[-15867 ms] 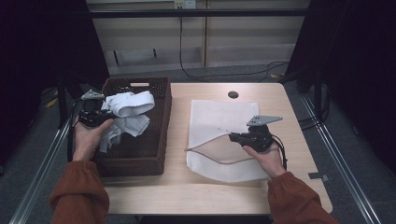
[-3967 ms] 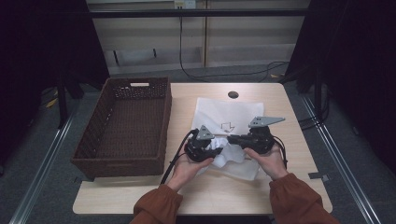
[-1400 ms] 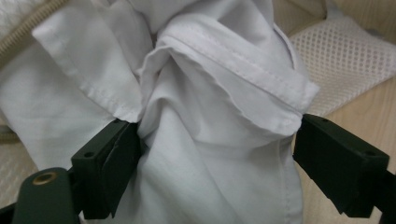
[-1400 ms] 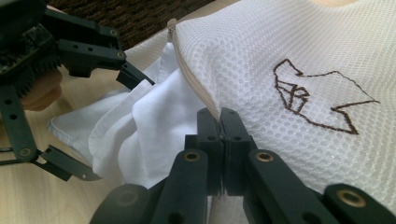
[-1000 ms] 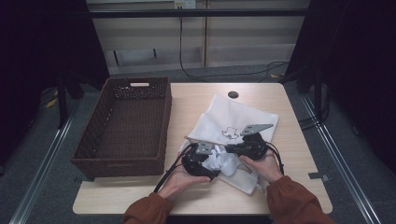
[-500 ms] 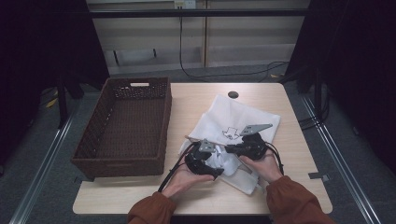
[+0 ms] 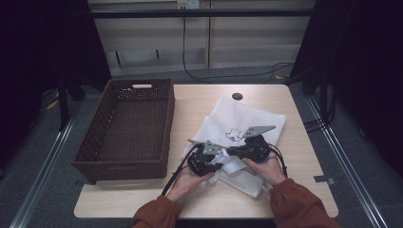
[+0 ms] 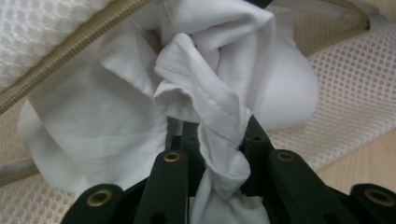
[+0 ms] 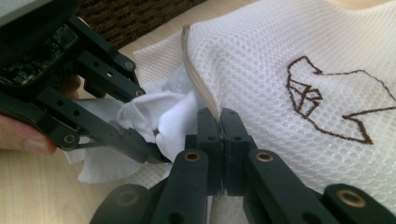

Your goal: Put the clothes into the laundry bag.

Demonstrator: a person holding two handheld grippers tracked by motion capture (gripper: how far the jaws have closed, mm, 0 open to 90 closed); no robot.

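A white mesh laundry bag [image 7: 242,121] with a dark stitched emblem [image 9: 327,98] lies on the table. My right gripper [image 9: 219,121] is shut on the bag's zipper edge and holds its mouth up. A crumpled white garment [image 8: 205,70] sits at that mouth, partly inside the bag. My left gripper [image 8: 217,140] has just been closing, and its jaws now pinch a twisted fold of the garment. In the high view the left gripper [image 7: 216,159] and the right gripper [image 7: 235,152] sit close together at the bag's near-left corner.
An empty brown wicker basket [image 7: 128,128] stands on the left part of the wooden table [image 7: 199,99]. A dark round hole [image 7: 237,96] marks the table's far side. Cables trail from both grippers toward the front edge.
The garment, once in the basket with the left gripper, now lies at the bag's mouth. Over the last second both hands stay put, and the garment looks more bunched by the left gripper.
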